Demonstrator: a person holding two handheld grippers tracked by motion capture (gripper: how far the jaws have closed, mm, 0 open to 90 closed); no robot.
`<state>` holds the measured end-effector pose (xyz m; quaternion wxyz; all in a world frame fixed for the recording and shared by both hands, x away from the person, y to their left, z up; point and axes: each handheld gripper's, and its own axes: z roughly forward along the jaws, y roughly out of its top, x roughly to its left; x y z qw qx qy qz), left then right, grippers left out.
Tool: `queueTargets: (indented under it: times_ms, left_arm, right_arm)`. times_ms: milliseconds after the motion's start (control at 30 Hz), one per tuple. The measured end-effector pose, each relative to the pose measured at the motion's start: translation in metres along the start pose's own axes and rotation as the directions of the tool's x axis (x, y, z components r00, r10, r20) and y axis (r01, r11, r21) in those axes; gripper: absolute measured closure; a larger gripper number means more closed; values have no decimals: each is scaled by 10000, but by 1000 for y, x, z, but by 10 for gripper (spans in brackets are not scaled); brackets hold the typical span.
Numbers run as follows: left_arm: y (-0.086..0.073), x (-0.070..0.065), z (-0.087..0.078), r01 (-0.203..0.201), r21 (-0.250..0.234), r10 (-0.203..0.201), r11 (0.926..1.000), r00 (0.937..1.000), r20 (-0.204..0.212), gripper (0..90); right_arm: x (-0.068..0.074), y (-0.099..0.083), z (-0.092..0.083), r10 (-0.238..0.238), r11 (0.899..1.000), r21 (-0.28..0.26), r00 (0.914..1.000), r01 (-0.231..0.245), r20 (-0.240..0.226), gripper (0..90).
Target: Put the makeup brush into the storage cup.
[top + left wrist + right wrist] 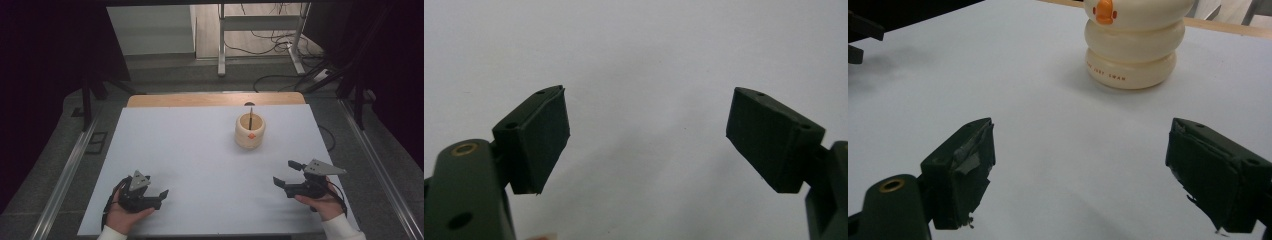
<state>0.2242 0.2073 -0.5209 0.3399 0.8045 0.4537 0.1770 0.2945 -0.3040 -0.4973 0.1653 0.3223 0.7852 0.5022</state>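
A cream, ring-shaped pot (pixel 250 131) with an orange beak-like mark stands on the white table (pixel 200 150), right of centre toward the back. A thin dark stick (pixel 251 116) stands in it. In the right gripper view the pot (pixel 1132 47) rises ahead, some way beyond the jaws. My right gripper (pixel 287 173) rests near the front right edge, held in a hand, open with nothing between its pads (pixel 964 170). At the front left my left gripper (pixel 160 197) is open too, over bare table, its pads (pixel 544 137) wide apart.
A strip of wooden tabletop (pixel 215 99) shows behind the white sheet. Beyond it are a metal desk frame (pixel 260 35) and loose cables (pixel 280 47) on the floor. Metal rails (pixel 65 175) run along both sides of the table.
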Motion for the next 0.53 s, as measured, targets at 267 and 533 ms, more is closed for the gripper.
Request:
queueTargets:
  times_ms: [267, 533]
  left_arm:
    - [0, 1, 0, 45, -47, -45, 10000, 10000, -23, 180]
    - [0, 1, -1, 41, -54, -41, 10000, 10000, -32, 180]
  right_arm:
    - [1, -2, 2, -171, 9996, 244, 9998, 170, 37, 126]
    - [2, -2, 2, -260, 9991, 326, 9997, 259, 39, 118]
